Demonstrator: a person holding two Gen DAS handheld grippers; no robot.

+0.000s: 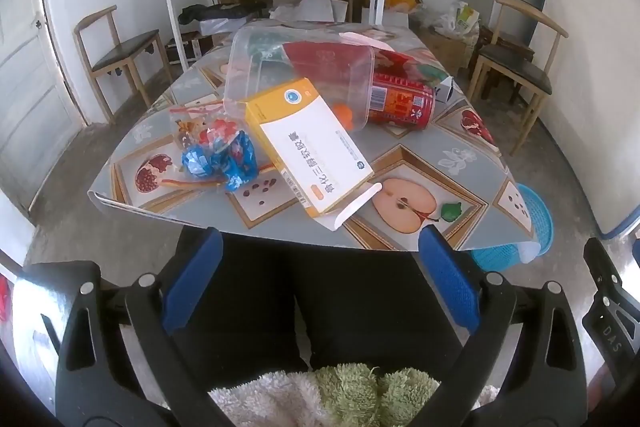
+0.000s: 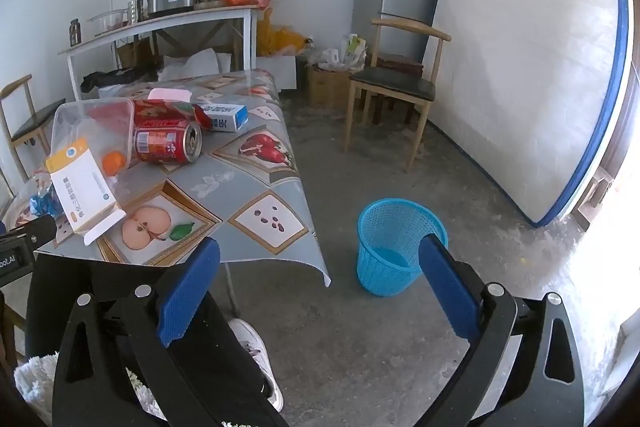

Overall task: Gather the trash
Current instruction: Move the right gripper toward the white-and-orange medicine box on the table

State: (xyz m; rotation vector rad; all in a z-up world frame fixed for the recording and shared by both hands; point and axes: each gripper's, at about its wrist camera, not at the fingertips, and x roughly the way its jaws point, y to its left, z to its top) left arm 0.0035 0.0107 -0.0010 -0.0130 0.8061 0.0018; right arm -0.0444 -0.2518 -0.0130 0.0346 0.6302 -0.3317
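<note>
Both claws gape empty. The yellow box (image 1: 310, 147) lies on the bench (image 1: 460, 155) at frame centre, above the left claw (image 1: 320, 287), long axis running upper left to lower right; the right claw (image 2: 320, 291) faces the blue basket (image 2: 396, 251).

Blue basket (image 2: 394, 247) stands on floor beside the table (image 2: 256, 211).

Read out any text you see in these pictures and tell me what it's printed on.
"DAS": on the black gripper part at the right edge of the left wrist view.
Yellow and white box: Chinese print, too blurred to read.
Red can: label unreadable.
Blue and white box: print too small.
</note>
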